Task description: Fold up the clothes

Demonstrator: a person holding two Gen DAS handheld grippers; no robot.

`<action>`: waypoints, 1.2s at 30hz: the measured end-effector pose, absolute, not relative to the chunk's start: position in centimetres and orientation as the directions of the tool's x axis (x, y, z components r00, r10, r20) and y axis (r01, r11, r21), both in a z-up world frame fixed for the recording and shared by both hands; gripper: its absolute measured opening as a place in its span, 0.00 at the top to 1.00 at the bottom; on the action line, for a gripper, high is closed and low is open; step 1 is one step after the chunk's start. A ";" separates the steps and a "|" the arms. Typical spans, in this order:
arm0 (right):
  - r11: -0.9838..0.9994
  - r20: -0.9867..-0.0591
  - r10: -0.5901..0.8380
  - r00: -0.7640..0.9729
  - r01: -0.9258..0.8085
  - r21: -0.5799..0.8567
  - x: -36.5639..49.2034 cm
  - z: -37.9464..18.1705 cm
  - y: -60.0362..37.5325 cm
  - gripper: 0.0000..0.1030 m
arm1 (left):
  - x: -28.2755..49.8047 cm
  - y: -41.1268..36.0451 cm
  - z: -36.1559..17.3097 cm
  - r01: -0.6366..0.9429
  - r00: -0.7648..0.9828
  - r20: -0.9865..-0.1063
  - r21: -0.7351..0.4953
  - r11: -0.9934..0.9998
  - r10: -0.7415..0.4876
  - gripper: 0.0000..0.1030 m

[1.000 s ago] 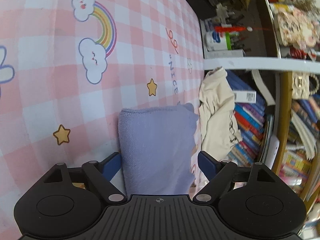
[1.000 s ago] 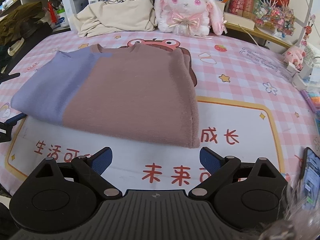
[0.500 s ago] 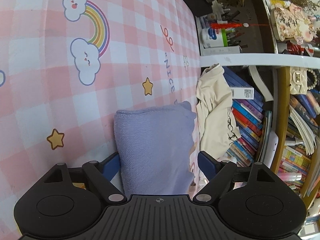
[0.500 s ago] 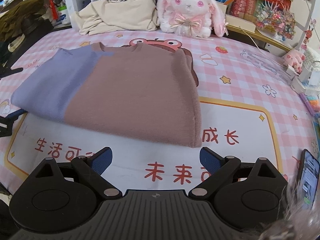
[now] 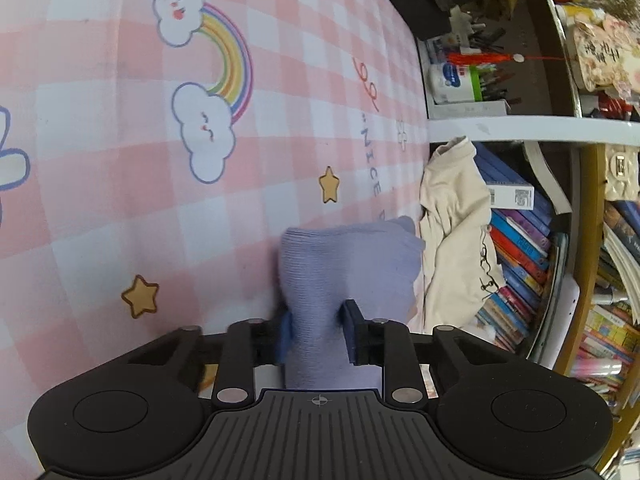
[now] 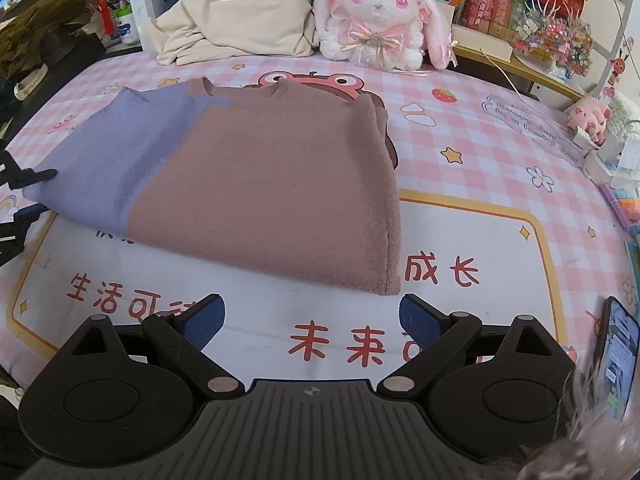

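Two grippers at work: left gripper [image 5: 316, 330] now clamping the lilac end of the sweater [image 6: 256, 184], having been spread wide around that fabric a moment ago. Right gripper [image 6: 311, 318] hovering with fingers apart over the mat [image 6: 500, 248], near the sweater's close hem, gripping nothing. Sweater lying flat mid-mat, partly folded, mauve body toward the right, lilac part toward the left. Likely readying to lift the lilac side and carry it rightward over the body. Resting at the far edge: cream garment [image 6: 240, 28] and plush rabbit [image 6: 380, 12].
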State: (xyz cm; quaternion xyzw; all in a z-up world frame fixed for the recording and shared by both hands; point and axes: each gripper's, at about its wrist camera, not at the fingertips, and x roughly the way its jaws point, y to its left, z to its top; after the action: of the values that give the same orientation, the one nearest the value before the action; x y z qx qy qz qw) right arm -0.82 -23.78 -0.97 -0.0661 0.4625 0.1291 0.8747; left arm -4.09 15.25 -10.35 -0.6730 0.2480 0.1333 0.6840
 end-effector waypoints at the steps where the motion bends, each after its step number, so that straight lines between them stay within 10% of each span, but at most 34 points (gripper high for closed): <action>1: 0.958 -0.827 0.166 0.537 -0.287 0.005 -0.8 -1.0 -23.8 0.08 | -4.1 15.3 -10.3 -0.515 0.841 -0.519 -0.854 0.067 -0.153 0.79; 9: 0.950 -0.832 0.179 0.524 -0.313 0.007 -0.4 -1.2 -23.3 0.08 | -2.2 13.3 -5.4 -0.351 0.873 -0.459 -0.827 0.438 -0.167 0.81; 12: 0.948 -0.831 0.180 0.526 -0.318 0.004 -0.2 -1.2 -23.2 0.08 | -2.1 13.8 -6.5 -0.385 0.862 -0.475 -0.841 0.380 -0.179 0.67; 22: 0.954 -0.835 0.169 0.524 -0.300 0.005 0.1 -1.2 -23.7 0.08 | -0.5 14.3 -9.7 -0.449 0.845 -0.500 -0.856 0.255 -0.190 0.67; 36: 0.975 -0.778 0.200 0.595 -0.198 0.099 1.8 -0.1 -26.4 0.11 | -1.6 15.4 -9.9 -0.443 0.840 -0.504 -0.851 0.281 -0.202 0.88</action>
State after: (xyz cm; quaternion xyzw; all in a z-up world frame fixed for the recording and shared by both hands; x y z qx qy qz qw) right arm 1.80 -26.43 -0.14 0.0012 0.4358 0.1116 0.8931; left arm -1.61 15.42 -9.87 -0.5942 0.2714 0.0799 0.7530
